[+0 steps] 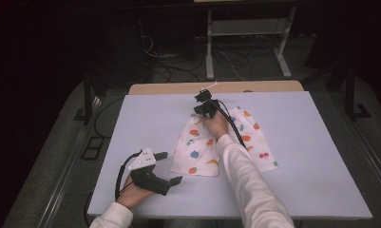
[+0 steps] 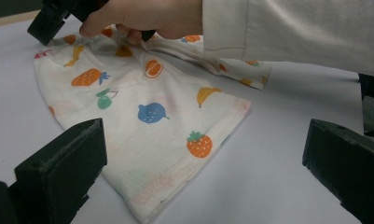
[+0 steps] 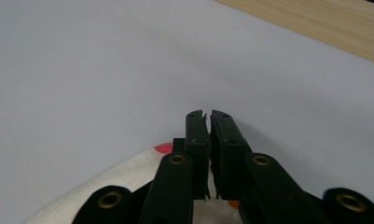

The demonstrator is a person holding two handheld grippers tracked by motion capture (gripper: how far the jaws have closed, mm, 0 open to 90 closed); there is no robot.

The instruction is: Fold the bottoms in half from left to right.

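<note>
A white cloth (image 1: 202, 152) printed with coloured fruit lies crumpled on the pale table (image 1: 145, 114), right of centre. My right gripper (image 1: 201, 110) sits at the cloth's far edge, its jaws shut on a bit of the fabric. In the right gripper view the shut gripper (image 3: 209, 116) has white cloth (image 3: 128, 172) beneath and between the jaws. My left gripper (image 1: 170, 167) rests open at the front left, just short of the cloth's near corner. In the left gripper view the gripper (image 2: 205, 140) faces the cloth (image 2: 152, 112), with the right gripper (image 2: 47, 25) and hand (image 2: 142, 16) behind it.
A wooden strip (image 1: 216, 87) runs along the table's far edge. Beyond it stand a metal stand (image 1: 247, 33) and floor cables (image 1: 178, 61). The right forearm in a white sleeve (image 1: 250, 185) crosses the cloth's near right part. Bare table (image 1: 321, 156) lies to the right.
</note>
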